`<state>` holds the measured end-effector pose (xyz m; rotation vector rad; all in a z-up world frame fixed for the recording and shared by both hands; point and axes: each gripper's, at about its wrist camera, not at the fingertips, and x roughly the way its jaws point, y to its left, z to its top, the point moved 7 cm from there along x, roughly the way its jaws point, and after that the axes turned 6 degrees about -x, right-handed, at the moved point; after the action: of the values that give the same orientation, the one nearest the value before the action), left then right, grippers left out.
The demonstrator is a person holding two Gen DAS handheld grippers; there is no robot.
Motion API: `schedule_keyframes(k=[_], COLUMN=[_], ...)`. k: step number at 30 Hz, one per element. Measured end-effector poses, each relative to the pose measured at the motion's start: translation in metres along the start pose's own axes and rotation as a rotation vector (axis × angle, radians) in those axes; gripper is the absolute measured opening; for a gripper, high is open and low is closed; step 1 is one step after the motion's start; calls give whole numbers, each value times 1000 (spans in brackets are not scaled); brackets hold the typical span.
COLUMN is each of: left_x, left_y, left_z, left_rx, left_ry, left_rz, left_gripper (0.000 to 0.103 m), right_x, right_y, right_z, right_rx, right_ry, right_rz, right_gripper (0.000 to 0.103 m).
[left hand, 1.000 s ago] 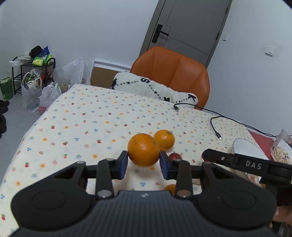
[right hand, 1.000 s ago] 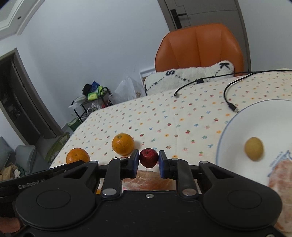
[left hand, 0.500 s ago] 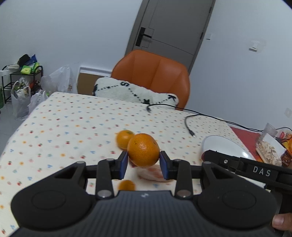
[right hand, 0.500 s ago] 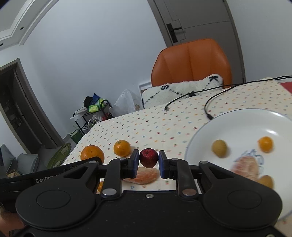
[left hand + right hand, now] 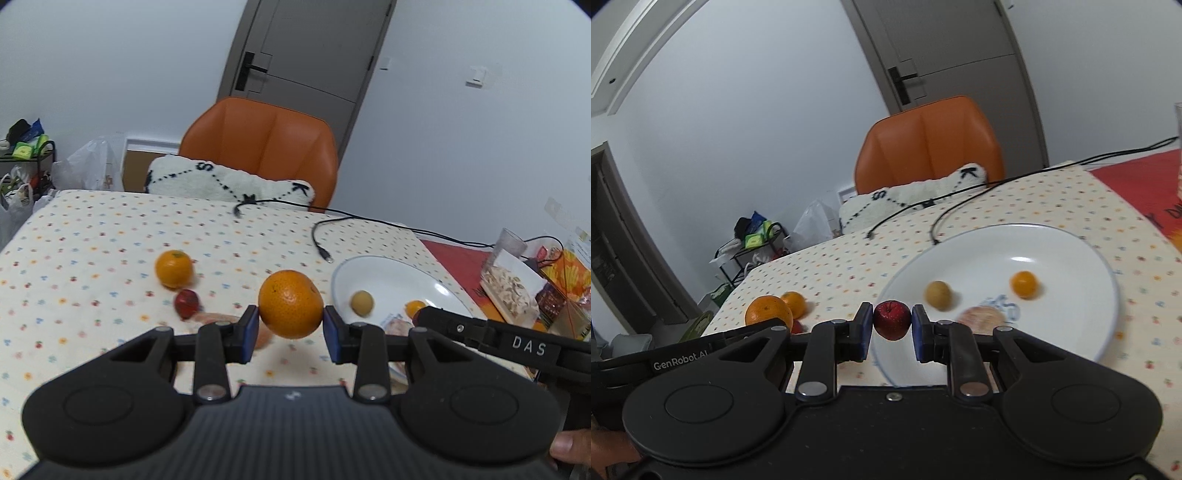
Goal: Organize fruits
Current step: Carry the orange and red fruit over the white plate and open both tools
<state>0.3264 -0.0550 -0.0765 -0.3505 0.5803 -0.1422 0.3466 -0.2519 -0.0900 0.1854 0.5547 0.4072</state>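
My left gripper point(image 5: 291, 328) is shut on a large orange point(image 5: 290, 303) and holds it above the table, left of the white plate point(image 5: 384, 267). My right gripper point(image 5: 893, 330) is shut on a small red fruit point(image 5: 892, 319) over the near left rim of the plate point(image 5: 1067, 243). On the plate lie a yellow-green fruit point(image 5: 938, 294), a small orange fruit point(image 5: 1024, 284) and a peeled pink segment point(image 5: 981, 319). On the cloth lie another orange point(image 5: 174, 268), a second small red fruit point(image 5: 187, 303) and a peeled segment point(image 5: 218, 318).
A black cable point(image 5: 319, 242) lies on the dotted tablecloth behind the plate. An orange chair point(image 5: 266, 144) with a white cushion point(image 5: 225, 182) stands at the far edge. Snack packets and a glass point(image 5: 511, 245) stand at the right.
Both grippers have moved to the right toward the plate with their fruits still held. The plate now fills more of the right wrist view.
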Motion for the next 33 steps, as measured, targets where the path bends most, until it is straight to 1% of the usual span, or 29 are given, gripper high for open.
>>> schedule_keyframes(k=[8, 17, 23, 29, 31, 32, 33], left_x=[7, 18, 28, 42, 45, 47, 49], left_y=[-24, -47, -61, -67, -68, -69, -69], left_z=[-10, -18, -22, -25, -26, -26, -26], left_rx=[21, 42, 67, 81, 83, 85, 86], left_ry=[13, 32, 47, 66, 72, 72, 73], left_rz=[-20, -42, -56, -53, -55, -57, -59], left_gripper=[35, 35, 35, 35, 35, 36, 36], right_x=[-17, -29, -29, -25, -23, -22, -23], right_y=[-31, -56, -73, -81, -84, -84, -83], right_z=[-4, -10, -16, -19, -19, -19, -19], right_rx=[22, 46, 73, 82, 86, 87, 84], right_ry=[-7, -13, -4, 3, 8, 12, 11], right_rz=[-38, -76, -101, -107, -115, -122, -123], right_gripper=[21, 21, 21, 21, 23, 27, 27])
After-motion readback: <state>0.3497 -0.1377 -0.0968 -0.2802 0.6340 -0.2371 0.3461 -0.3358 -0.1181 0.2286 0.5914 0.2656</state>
